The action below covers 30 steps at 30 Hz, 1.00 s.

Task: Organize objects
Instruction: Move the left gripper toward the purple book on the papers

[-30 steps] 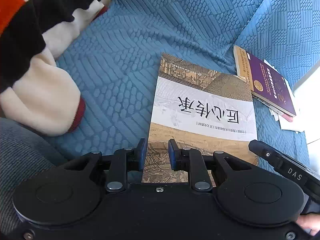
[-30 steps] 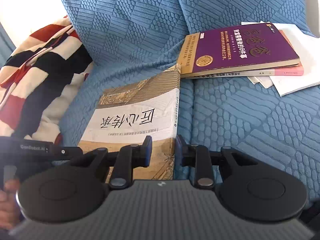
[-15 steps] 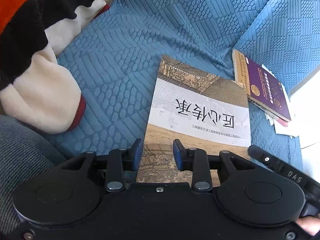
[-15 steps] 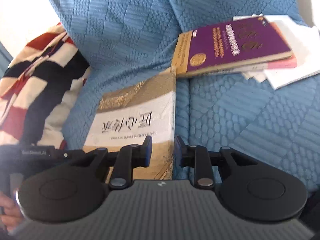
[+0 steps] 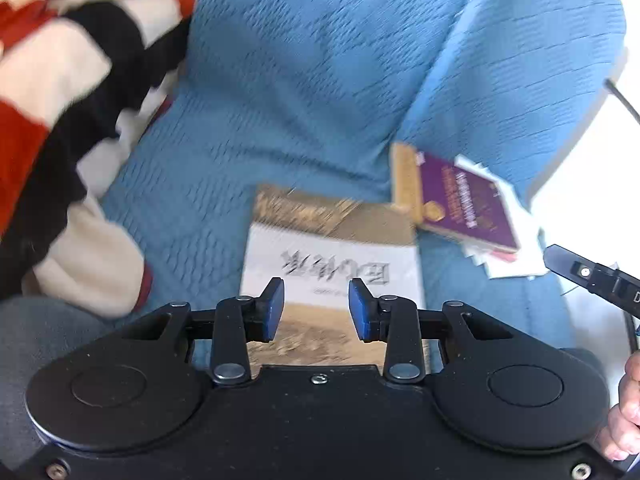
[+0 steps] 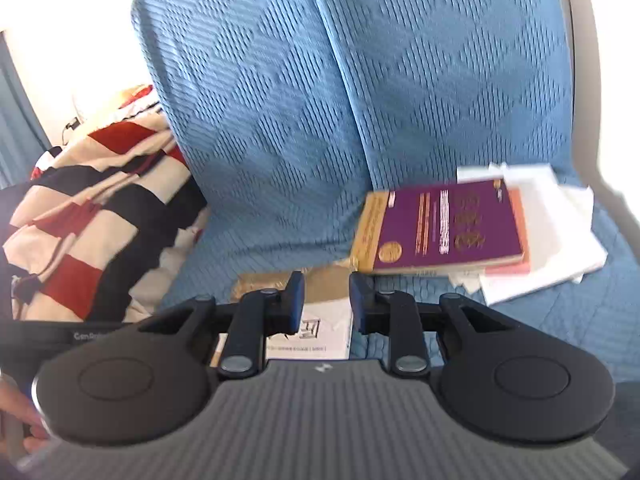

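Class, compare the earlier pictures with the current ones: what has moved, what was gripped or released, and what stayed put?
Both grippers have pulled up and away from the sofa. The left gripper has widened its jaws and the right gripper keeps its gap; neither holds anything. The tan book, the purple book on its papers and the striped blanket lie where they were.

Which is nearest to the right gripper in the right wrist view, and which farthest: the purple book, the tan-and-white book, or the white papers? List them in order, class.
1. tan-and-white book: just below the right gripper, seen between its open jaws.
2. purple book: ahead to the right, atop a stack.
3. white papers: farthest right, under and beyond that stack.
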Available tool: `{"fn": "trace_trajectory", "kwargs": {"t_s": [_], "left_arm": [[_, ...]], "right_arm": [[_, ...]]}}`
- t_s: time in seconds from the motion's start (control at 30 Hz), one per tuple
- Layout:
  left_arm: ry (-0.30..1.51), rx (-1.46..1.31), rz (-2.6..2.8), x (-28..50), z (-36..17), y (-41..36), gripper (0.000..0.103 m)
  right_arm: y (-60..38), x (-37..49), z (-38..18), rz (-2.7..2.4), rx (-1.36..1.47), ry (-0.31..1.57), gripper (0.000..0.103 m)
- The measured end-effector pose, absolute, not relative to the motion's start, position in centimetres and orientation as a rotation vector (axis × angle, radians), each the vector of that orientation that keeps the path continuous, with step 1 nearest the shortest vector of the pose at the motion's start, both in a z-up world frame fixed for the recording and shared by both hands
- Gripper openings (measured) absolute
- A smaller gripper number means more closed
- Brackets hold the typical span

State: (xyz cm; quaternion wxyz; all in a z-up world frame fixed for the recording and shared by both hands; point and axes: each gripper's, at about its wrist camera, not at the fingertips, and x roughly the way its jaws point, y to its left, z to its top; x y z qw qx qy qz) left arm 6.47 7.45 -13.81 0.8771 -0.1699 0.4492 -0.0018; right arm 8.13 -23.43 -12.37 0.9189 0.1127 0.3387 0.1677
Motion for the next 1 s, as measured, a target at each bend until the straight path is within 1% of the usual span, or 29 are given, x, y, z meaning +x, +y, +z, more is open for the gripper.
{"fn": "trace_trajectory", "kwargs": {"t_s": [0.23, 0.37, 0.67, 1.0], "left_arm": [[0.828, -0.308, -0.04, 4.6, -8.2, 5.0, 0.035], [0.819, -0.307, -0.077, 3.4, -6.2, 3.7, 0.036], [0.788, -0.305, -0.149, 0.5, -4.7, 1.0, 0.038], [0.756, -0.31, -0.163, -0.7, -3.8, -0.5, 0.039]], "right_arm": [[-24.5, 4.8, -9.0, 0.334, 0.224, 0.645, 0.028], [-25.1, 2.0, -7.8, 0.325, 0.218, 0.627, 0.028], [-27.2, -1.3, -7.2, 0.262, 0.295, 0.633, 0.028], [-27.7, -2.5, -6.9, 0.252, 0.242, 0.61, 0.029]]}}
